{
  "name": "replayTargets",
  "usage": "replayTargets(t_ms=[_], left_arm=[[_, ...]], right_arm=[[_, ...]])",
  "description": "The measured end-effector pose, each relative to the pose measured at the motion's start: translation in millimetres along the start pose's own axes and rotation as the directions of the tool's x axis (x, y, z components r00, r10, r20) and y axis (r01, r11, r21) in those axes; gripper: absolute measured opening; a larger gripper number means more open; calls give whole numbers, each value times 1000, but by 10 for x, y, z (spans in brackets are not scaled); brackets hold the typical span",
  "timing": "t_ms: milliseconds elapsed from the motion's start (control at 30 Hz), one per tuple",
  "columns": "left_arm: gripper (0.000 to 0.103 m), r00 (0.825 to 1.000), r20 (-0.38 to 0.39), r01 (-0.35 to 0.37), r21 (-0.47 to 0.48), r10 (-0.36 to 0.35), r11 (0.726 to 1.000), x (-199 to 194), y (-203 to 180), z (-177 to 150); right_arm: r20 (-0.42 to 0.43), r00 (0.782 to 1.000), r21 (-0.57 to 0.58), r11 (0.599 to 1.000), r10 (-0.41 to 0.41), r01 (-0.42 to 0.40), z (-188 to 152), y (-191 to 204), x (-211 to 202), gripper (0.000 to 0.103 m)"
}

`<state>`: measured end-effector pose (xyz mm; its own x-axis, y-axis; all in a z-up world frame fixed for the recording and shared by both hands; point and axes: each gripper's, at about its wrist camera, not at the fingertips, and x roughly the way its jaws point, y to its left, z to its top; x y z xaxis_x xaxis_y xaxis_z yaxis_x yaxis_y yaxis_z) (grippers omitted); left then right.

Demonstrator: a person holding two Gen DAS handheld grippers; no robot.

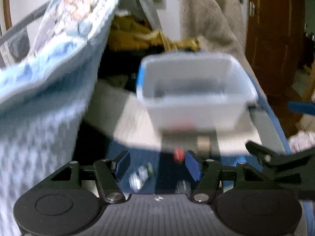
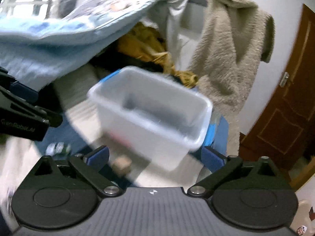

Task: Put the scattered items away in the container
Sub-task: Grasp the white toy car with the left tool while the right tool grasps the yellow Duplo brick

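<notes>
A translucent white plastic container (image 1: 196, 90) with a blue lid under it stands ahead of both grippers; it also shows in the right wrist view (image 2: 151, 114). It looks empty, though the frames are blurred. My left gripper (image 1: 157, 165) is open and empty. A small red item (image 1: 178, 155), a tan cylinder (image 1: 203, 144) and a small shiny wrapped item (image 1: 140, 176) lie near its fingertips. My right gripper (image 2: 155, 157) is open and empty just short of the container. A tan block (image 2: 121, 166) lies between its fingers. The right gripper's finger shows in the left view (image 1: 261, 151).
A light blue blanket (image 1: 39, 78) hangs at the left. A beige fleece garment (image 2: 232, 55) hangs behind the container. Yellow cloth (image 1: 133, 33) lies at the back. A brown wooden door (image 2: 285, 108) is at the right. The left gripper's body (image 2: 21, 110) shows at the left edge.
</notes>
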<state>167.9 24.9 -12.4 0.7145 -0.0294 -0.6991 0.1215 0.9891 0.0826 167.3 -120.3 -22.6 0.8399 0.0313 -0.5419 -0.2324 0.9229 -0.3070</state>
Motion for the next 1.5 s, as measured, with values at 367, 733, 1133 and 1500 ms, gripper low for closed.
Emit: replayTargets(t_ms=[367,733,1133,1500], left_arm=[[65,979,-198,-68,-52,56,996,-129,-94,-1121],[65,940,-302,-245,-272,159,931,134,177,-1324],[65,937,-330,-205,-246,117,947,383,73,-1337],[61,946,-311,-183,-280,91,943,455,189,-1374]], right_arm=[[-123,974,192,967,191,-165,-776,47,-412,85],[-117,965,154,964,236,-217,-926,331,-479,85],[-165,910,89,924,381,-371,-1029,654,-225,77],[-236,883,70,913,407,-402,-1042,853,66,60]])
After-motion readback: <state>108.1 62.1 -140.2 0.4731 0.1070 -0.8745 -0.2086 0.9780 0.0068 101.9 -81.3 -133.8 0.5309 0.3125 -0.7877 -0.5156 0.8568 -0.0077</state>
